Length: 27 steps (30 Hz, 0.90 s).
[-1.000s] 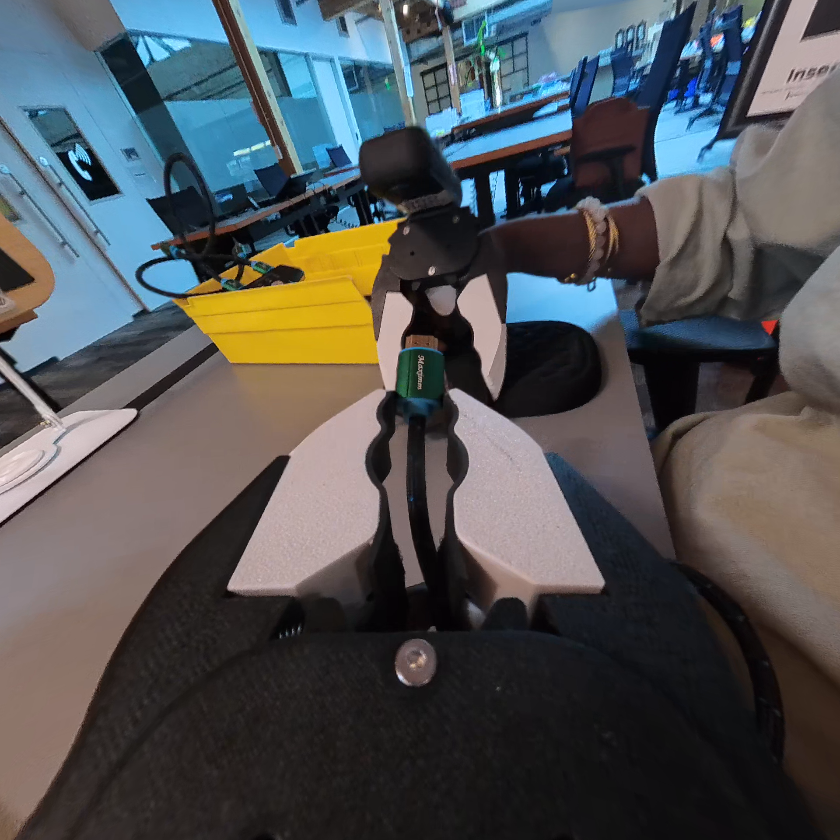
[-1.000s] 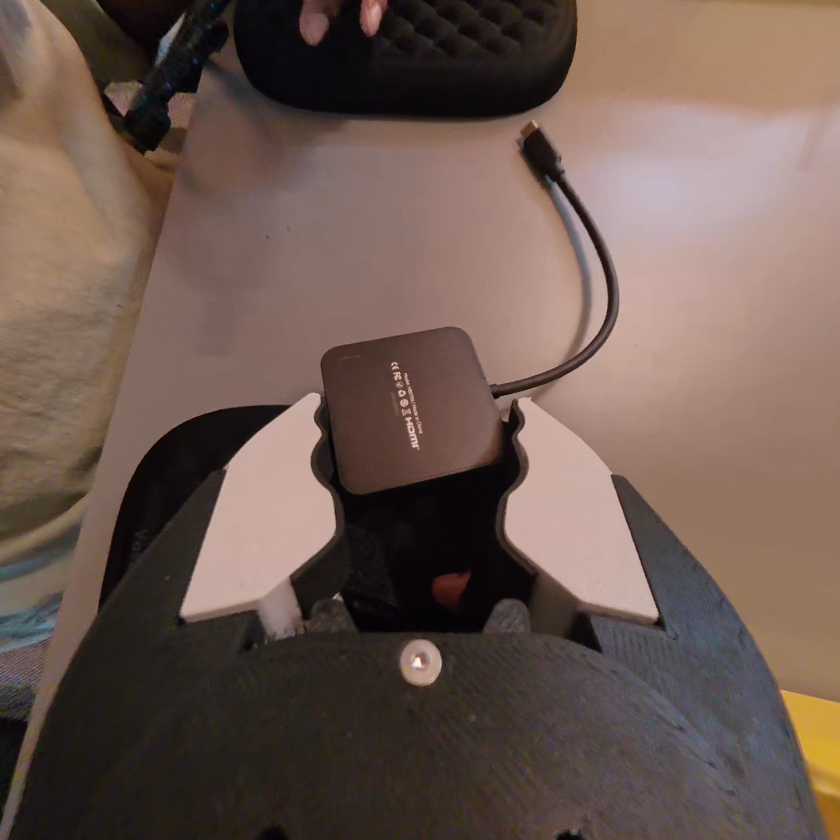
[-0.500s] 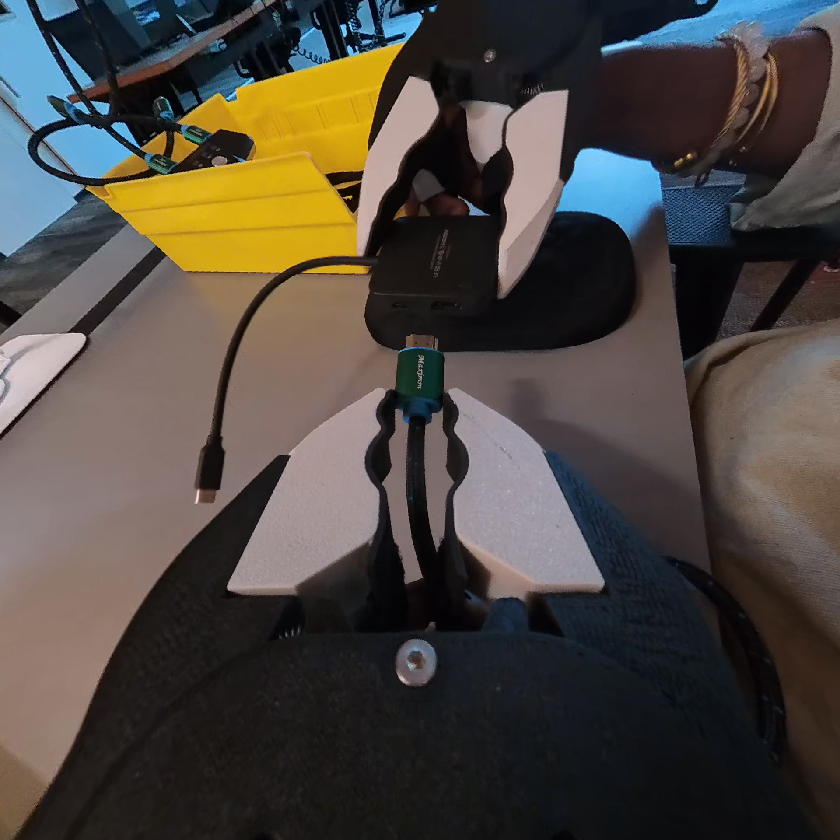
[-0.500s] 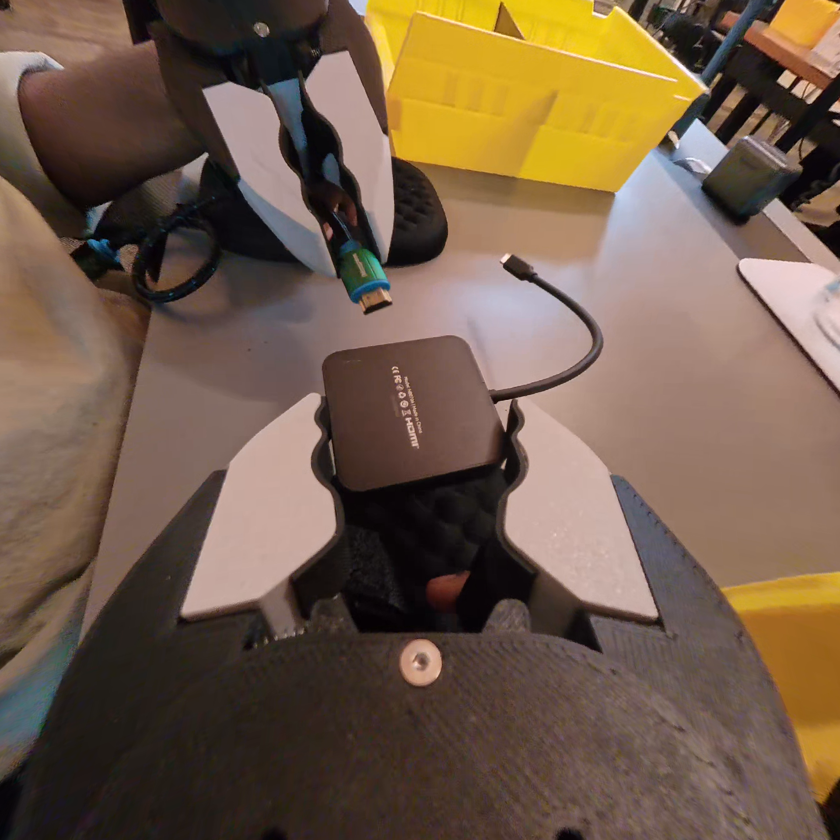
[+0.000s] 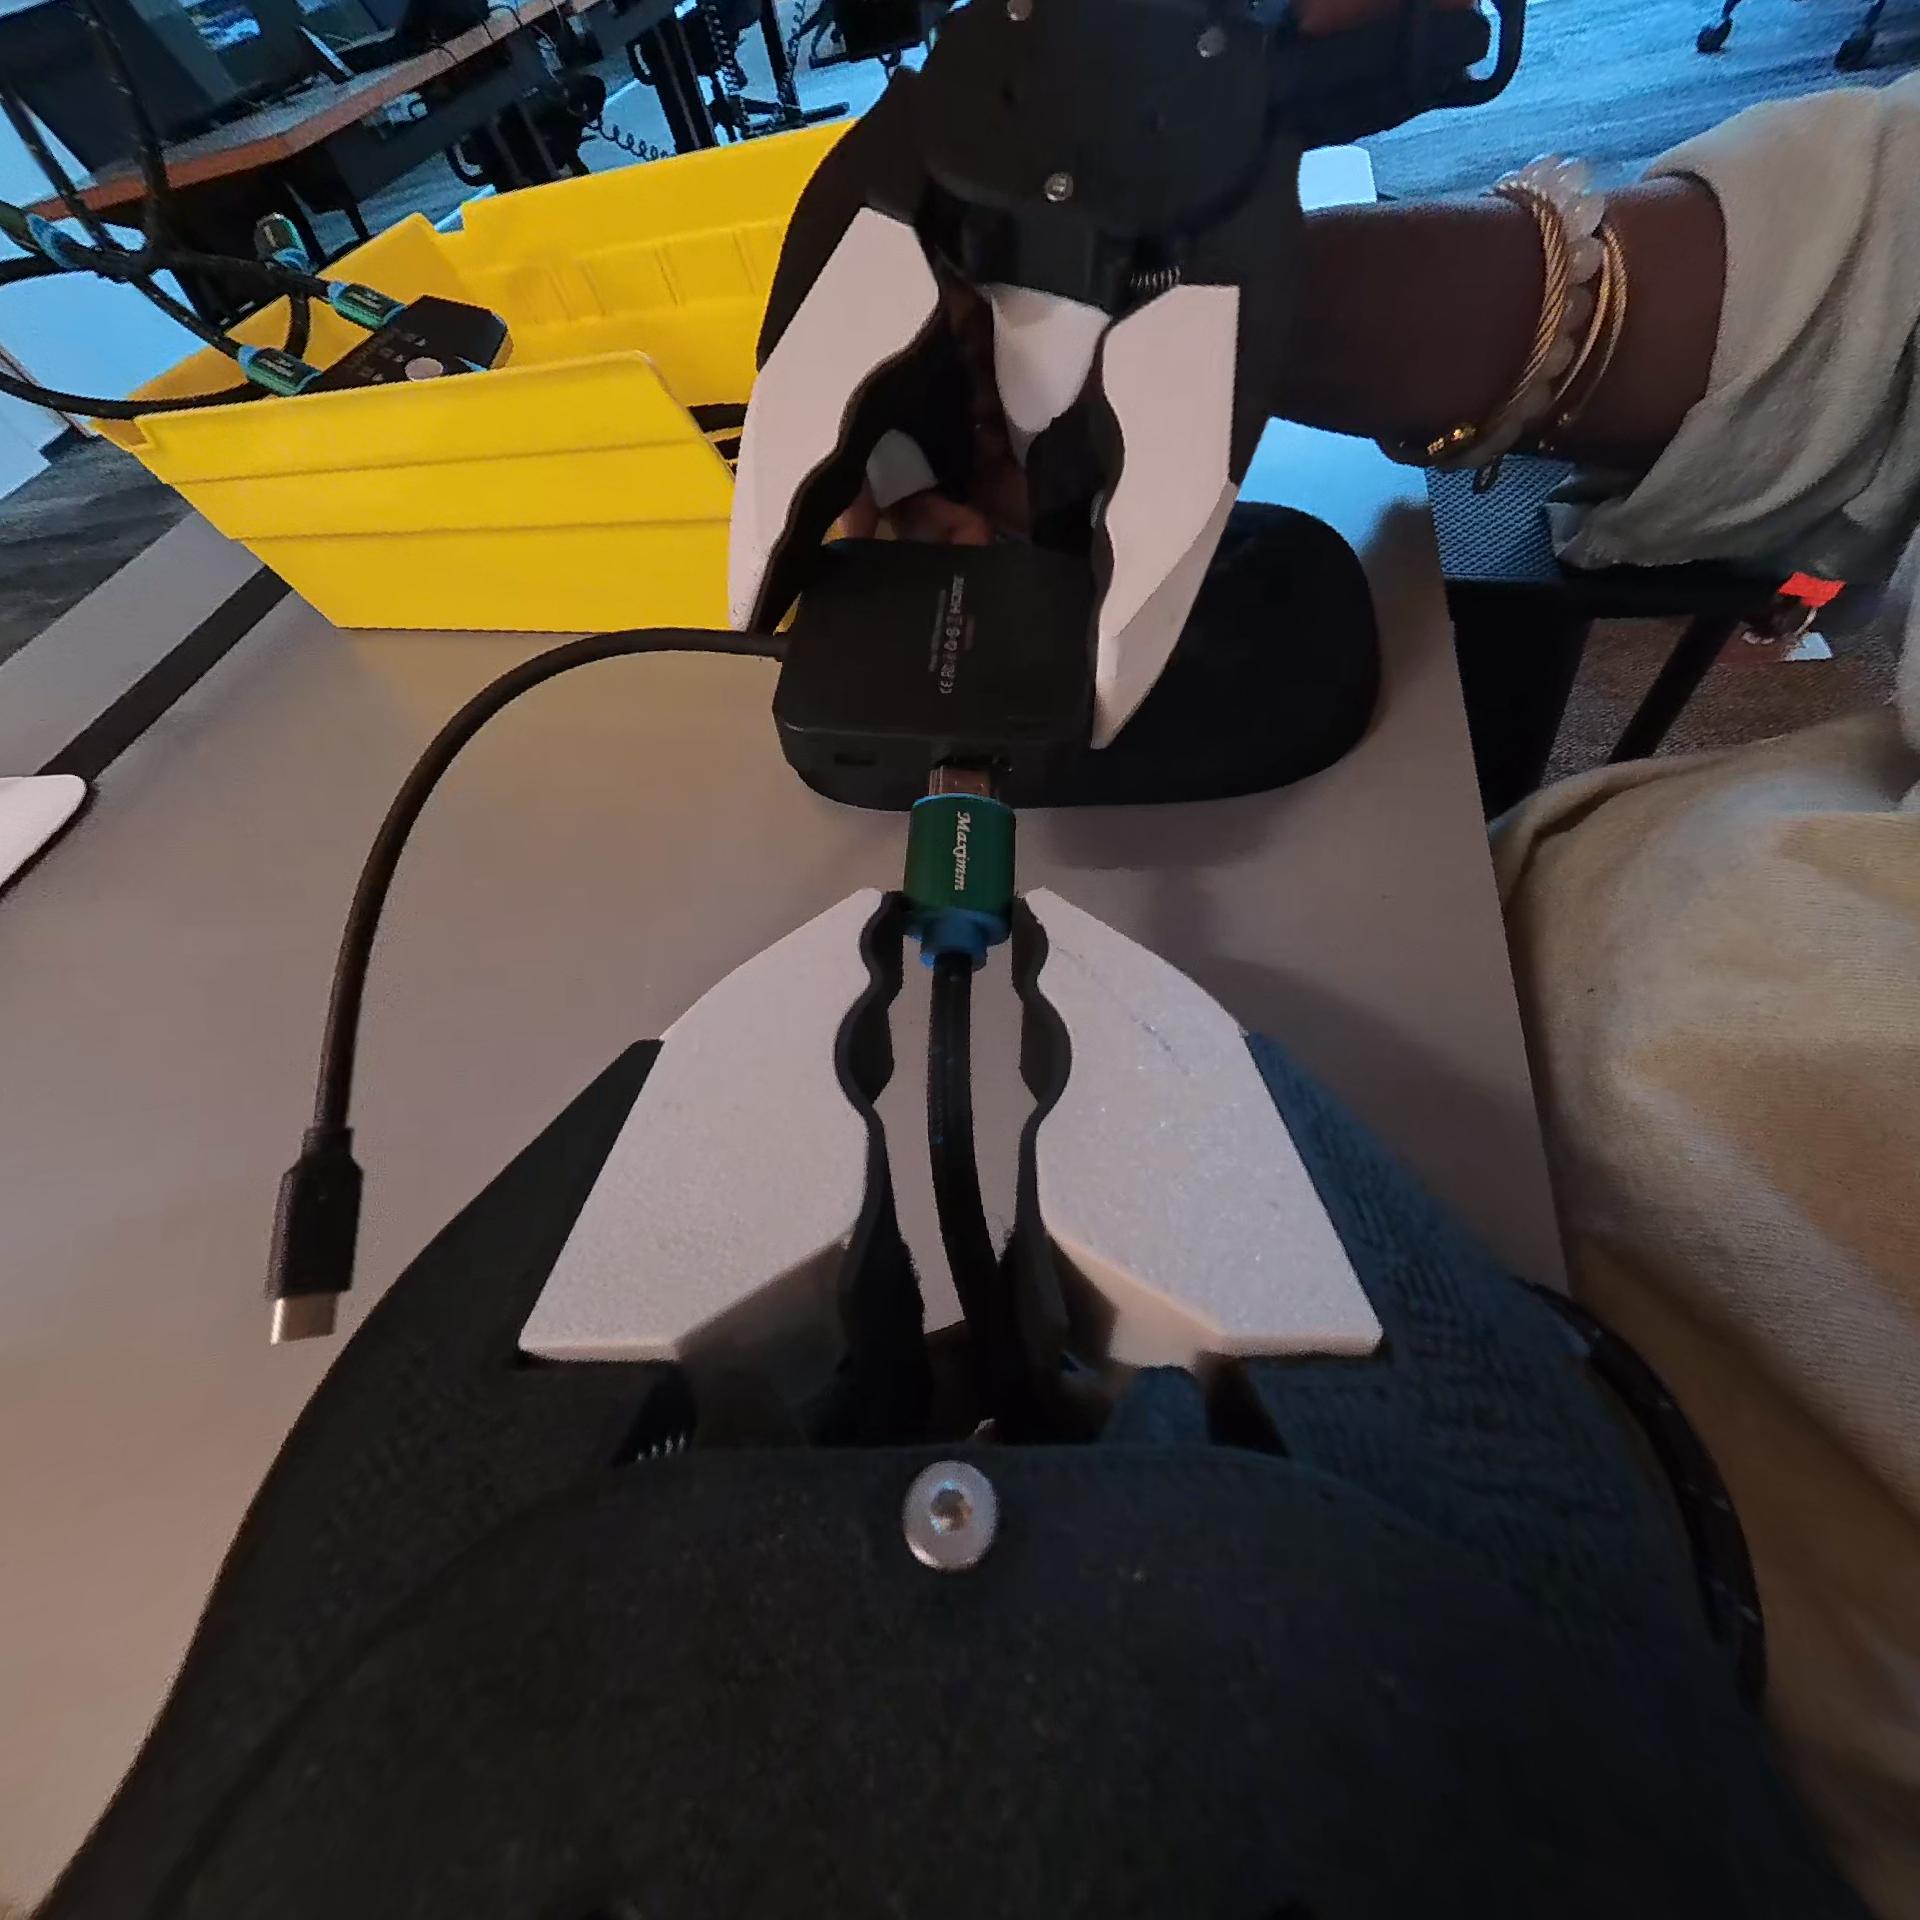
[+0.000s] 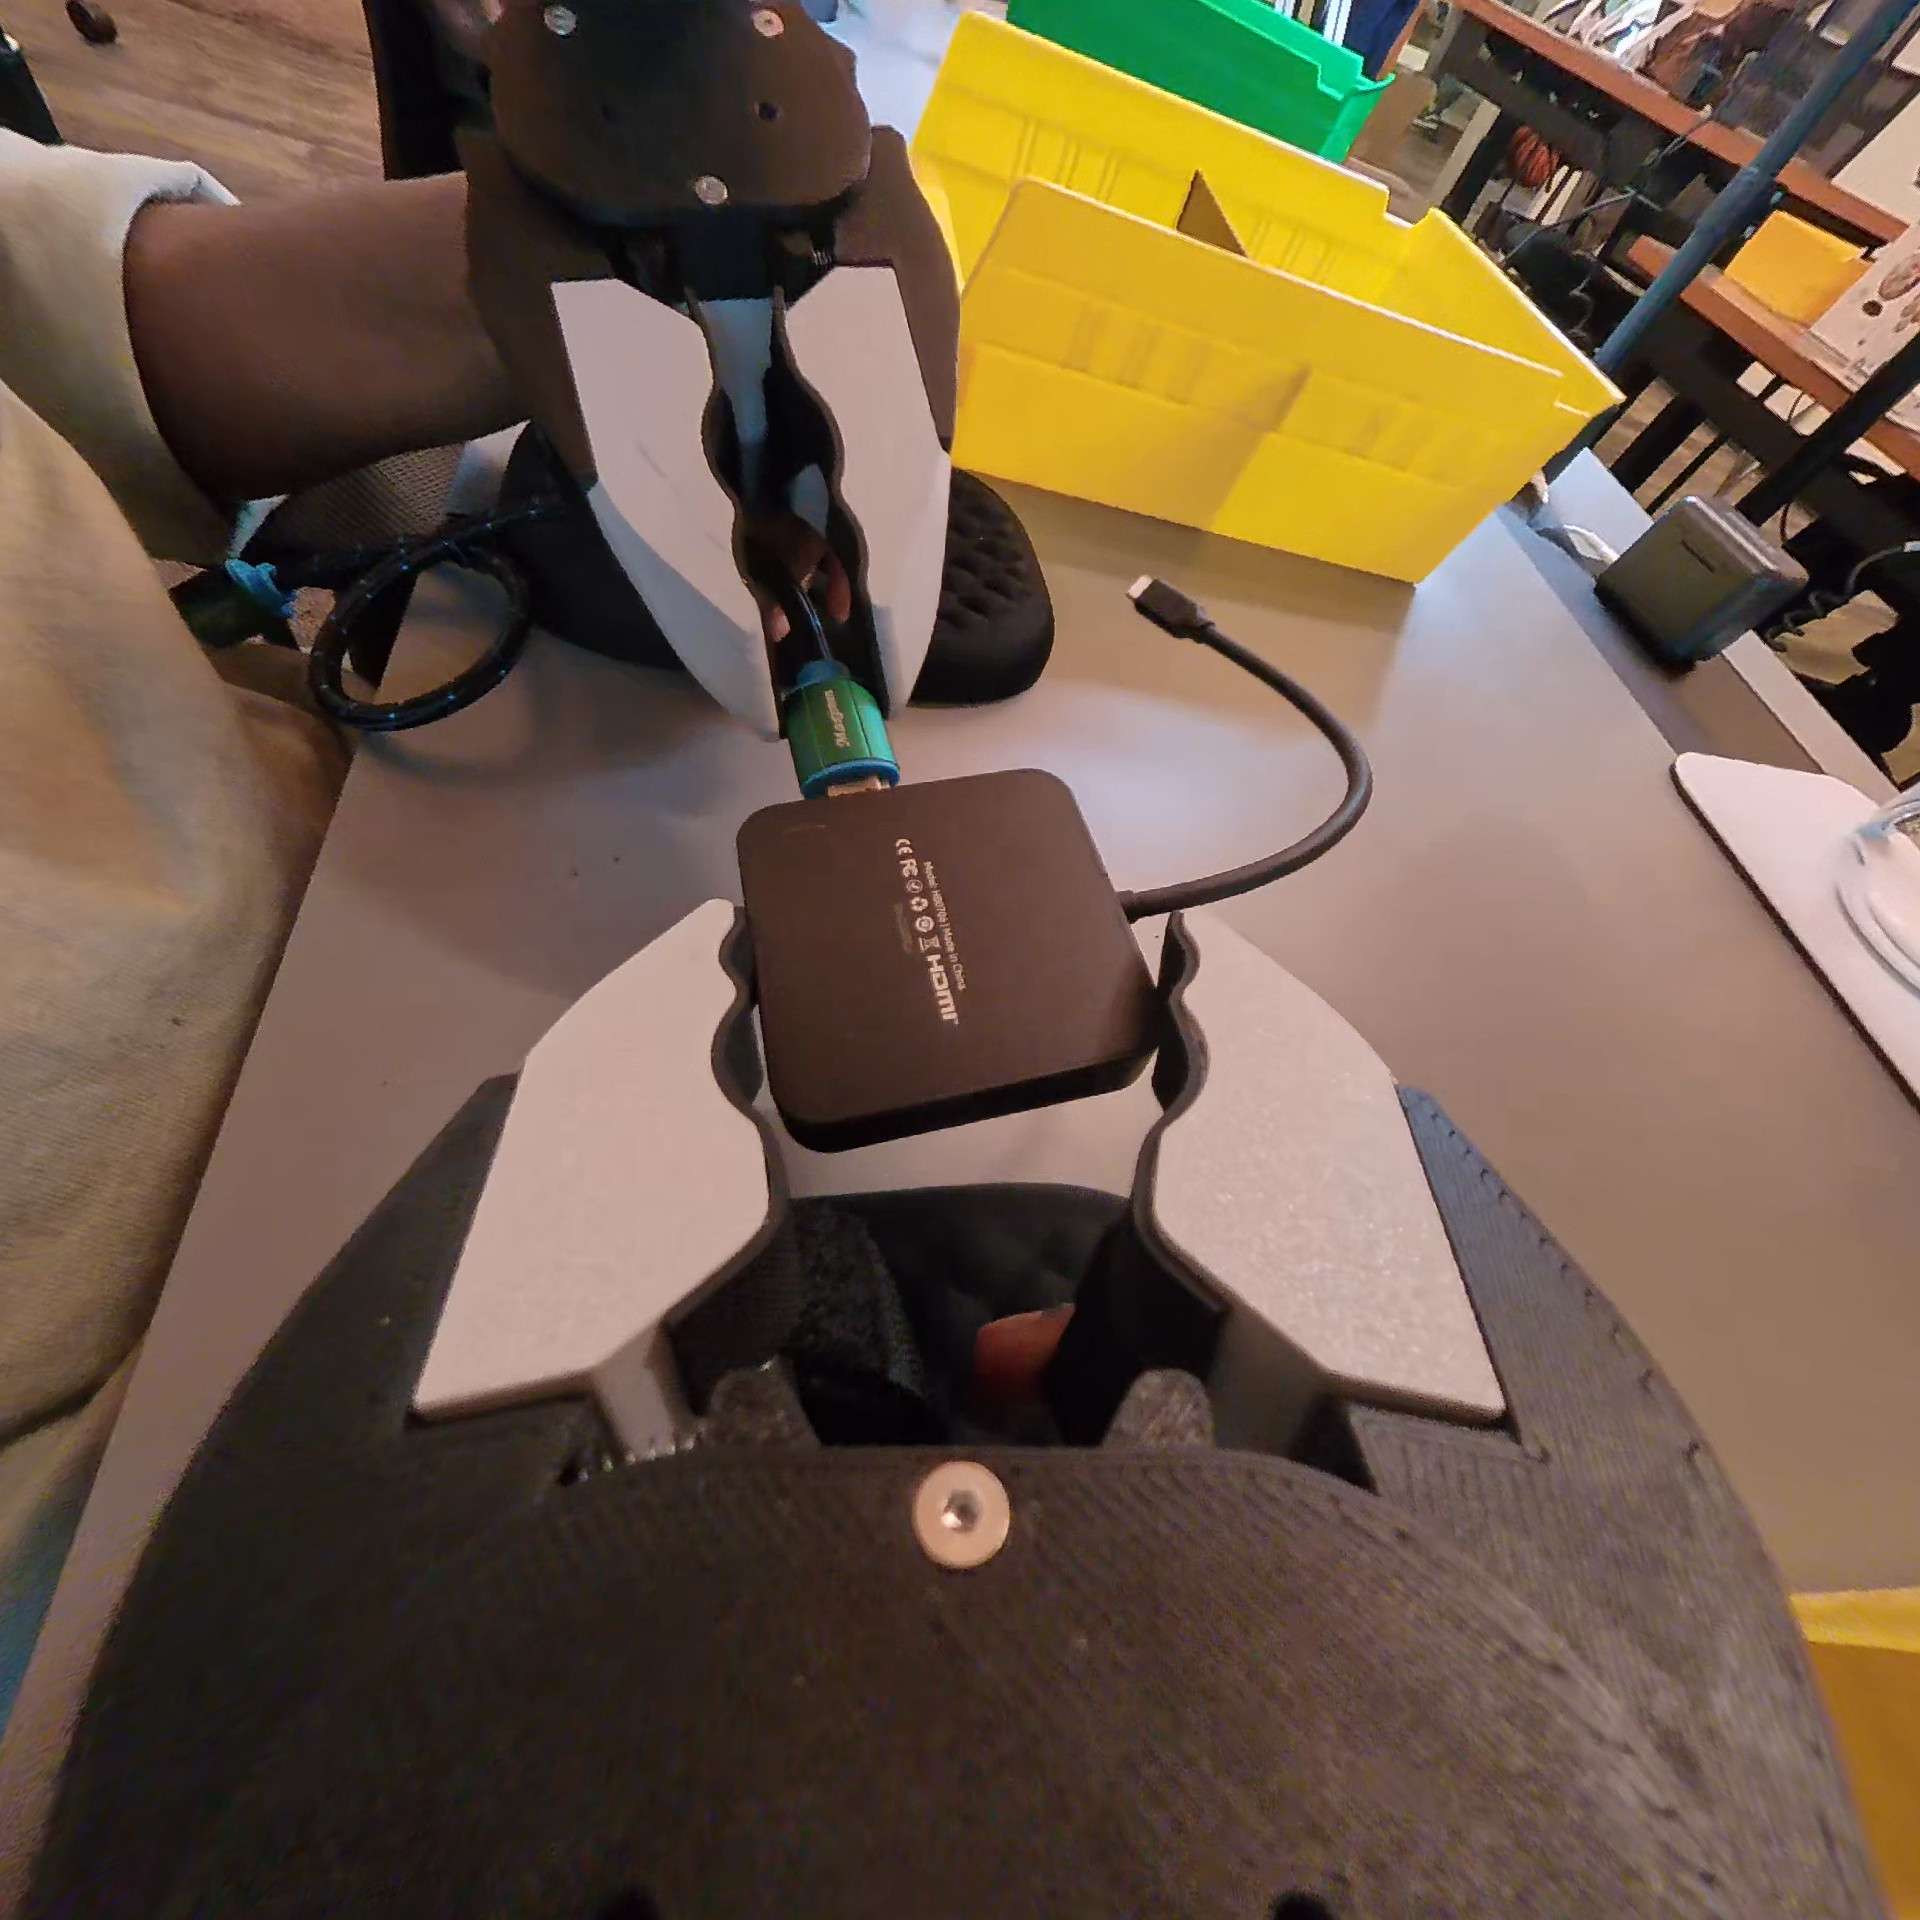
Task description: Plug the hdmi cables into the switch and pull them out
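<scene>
Green-shelled hdmi plug (image 5: 958,850), clamped in the left gripper (image 5: 954,914), points straight along its axis into the switch (image 6: 940,951), clamped in the right gripper (image 6: 951,1029); tip at the port.

Your left gripper (image 5: 958,914) is clamped on the green HDMI plug (image 5: 958,850), metal tip right at a port on the black switch (image 5: 935,665). Your right gripper (image 5: 935,634) pinches that switch above the grey table (image 5: 582,883), its short cable (image 5: 416,831) dangling left.
</scene>
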Each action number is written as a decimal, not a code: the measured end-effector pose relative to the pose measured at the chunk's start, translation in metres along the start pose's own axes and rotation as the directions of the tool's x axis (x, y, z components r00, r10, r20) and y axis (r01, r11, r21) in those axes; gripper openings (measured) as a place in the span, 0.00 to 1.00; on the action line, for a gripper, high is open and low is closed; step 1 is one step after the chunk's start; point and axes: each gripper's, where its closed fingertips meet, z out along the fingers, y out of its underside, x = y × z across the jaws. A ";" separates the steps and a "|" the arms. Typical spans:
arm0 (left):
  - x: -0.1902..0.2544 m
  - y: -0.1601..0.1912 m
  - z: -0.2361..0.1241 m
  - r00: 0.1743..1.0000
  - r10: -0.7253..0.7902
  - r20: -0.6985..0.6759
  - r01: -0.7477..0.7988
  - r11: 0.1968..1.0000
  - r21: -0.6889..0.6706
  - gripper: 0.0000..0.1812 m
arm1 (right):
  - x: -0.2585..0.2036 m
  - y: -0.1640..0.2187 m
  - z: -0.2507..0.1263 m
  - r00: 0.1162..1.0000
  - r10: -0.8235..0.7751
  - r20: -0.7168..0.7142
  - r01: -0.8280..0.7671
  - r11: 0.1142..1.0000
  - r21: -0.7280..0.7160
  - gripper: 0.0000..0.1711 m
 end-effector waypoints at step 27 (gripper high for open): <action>0.005 0.003 0.003 0.998 0.056 0.003 -0.056 0.998 -0.033 0.11 | -0.005 -0.002 0.005 0.994 -0.104 -0.026 0.103 0.994 -0.030 0.44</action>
